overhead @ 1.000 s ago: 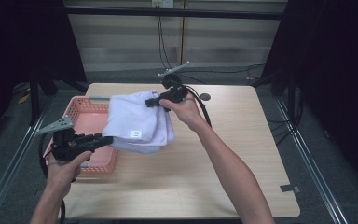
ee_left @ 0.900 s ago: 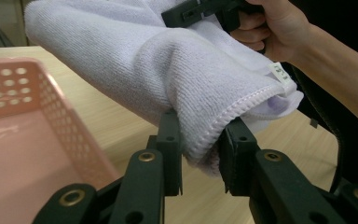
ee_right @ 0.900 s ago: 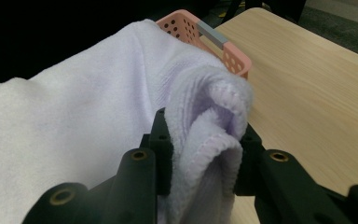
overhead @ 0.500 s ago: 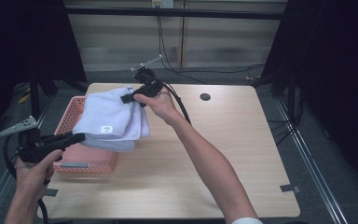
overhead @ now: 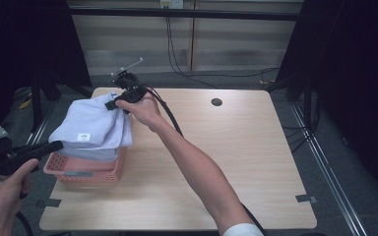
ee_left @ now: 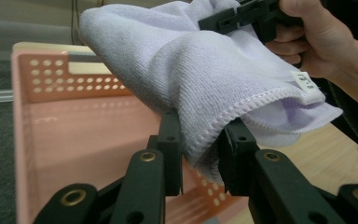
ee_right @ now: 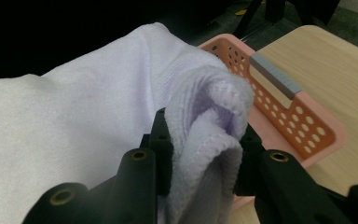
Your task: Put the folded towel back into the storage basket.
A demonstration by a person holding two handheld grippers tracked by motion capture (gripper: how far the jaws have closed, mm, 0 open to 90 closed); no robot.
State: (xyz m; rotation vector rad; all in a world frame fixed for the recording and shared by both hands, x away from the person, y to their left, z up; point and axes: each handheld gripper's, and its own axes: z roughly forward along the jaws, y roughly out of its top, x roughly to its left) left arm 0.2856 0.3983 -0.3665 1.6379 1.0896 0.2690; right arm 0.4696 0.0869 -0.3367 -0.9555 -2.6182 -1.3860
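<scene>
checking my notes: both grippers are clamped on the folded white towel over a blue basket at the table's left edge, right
Not quite: the basket is pink, not blue, as the high view shows. The rest holds: the left gripper and right gripper each clamp the folded towel over it at the table's left edge.

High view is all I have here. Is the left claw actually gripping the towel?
Observer: Yes. In the left gripper view the left claw pinches the towel by its hemmed edge.
Operator: And the right one?
Observer: The right claw is shut on a doubled fold of it.
Operator: What's directly under the towel?
Observer: The pink basket, which looks empty where its inside shows.
</scene>
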